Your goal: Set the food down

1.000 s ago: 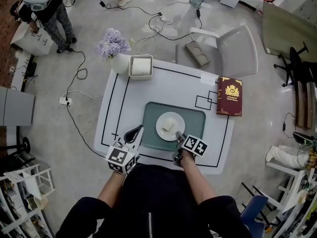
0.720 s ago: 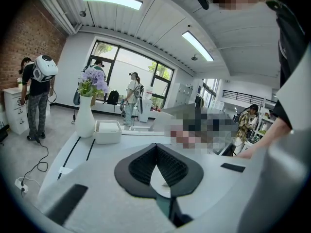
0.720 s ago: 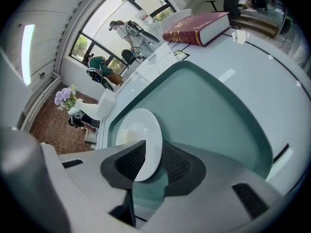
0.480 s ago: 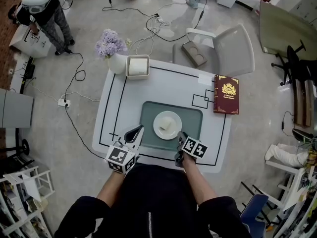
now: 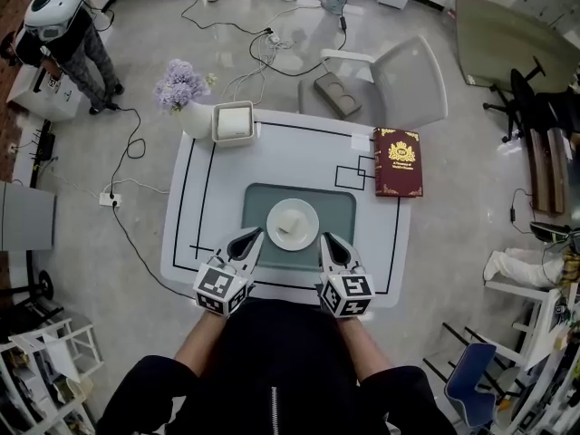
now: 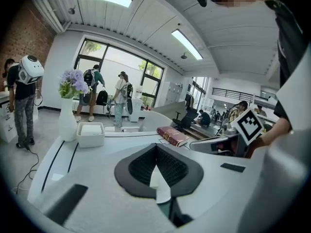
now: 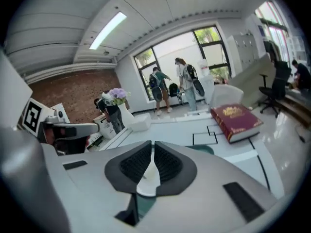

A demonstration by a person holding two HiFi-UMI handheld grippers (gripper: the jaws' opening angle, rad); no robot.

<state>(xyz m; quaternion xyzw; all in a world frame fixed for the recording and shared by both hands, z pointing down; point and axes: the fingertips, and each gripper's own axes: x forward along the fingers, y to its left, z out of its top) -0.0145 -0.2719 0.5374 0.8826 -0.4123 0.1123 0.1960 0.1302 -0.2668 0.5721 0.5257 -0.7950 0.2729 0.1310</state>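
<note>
Now left gripper (image 5: 256,235), right gripper (image 5: 323,238) closed near plate (image 5: 304,214).

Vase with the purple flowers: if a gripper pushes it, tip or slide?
Likely tips: the vase looks tall and narrow, with the flowers bunched on top. Risky, since it stands at the table corner, near the edge. Probably rigid and smooth, so a grip may slip.
</note>
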